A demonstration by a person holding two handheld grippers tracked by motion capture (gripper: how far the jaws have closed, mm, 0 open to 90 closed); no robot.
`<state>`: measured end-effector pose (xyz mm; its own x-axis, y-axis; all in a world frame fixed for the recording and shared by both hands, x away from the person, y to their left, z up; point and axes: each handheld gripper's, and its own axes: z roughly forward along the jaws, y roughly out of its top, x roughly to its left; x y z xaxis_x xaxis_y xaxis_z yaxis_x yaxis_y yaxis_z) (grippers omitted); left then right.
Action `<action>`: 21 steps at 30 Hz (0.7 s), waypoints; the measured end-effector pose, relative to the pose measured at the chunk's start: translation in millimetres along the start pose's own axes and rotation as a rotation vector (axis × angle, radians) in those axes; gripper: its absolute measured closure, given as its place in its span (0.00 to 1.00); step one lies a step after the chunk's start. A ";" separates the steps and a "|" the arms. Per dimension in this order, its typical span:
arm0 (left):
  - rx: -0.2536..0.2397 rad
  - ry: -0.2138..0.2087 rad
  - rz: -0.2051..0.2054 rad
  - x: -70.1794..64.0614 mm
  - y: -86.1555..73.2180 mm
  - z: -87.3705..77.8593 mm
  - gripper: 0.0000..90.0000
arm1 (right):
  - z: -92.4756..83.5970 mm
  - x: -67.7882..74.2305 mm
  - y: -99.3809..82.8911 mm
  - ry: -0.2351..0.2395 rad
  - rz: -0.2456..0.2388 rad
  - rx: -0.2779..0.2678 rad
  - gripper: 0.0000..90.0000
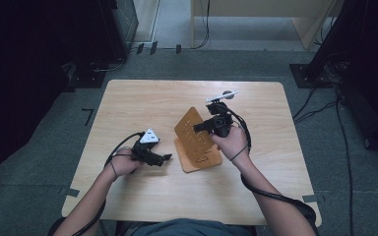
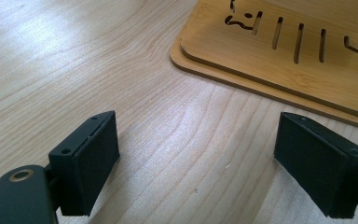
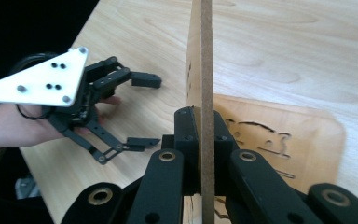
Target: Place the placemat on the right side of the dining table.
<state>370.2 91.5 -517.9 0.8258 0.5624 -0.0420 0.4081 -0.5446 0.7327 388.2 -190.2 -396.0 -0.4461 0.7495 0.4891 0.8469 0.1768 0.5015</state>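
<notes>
A flat wooden base board [image 1: 206,161] with cut-out slots lies at the middle of the table. A second wooden panel [image 1: 191,129] with rows of small holes rises tilted from it. My right gripper [image 1: 200,127] is shut on that panel's edge; in the right gripper view the jaws [image 3: 201,135] clamp the thin panel [image 3: 206,56] from both sides above the base board [image 3: 303,135]. My left gripper [image 1: 165,158] rests low on the table left of the boards, open with nothing between its pads [image 2: 93,158]. The stacked boards' corner [image 2: 307,60] lies just ahead of it.
The light wooden table [image 1: 128,103] has bare surface on every side of the boards. Dark equipment stands and cables [image 1: 325,98] sit on the grey floor around it. A pale wooden desk [image 1: 256,10] stands behind the table.
</notes>
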 end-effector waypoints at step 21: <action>0.000 -0.003 -0.003 0.3 -0.1 -0.2 0.14 | -9.0 -8.6 -1.6 -0.187 -0.076 -0.024 0.97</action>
<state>370.3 91.8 -517.8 0.8257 0.5622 -0.0466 0.4108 -0.5425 0.7327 388.0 -202.6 -394.7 -0.4449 0.8405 0.3093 0.8048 0.2237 0.5498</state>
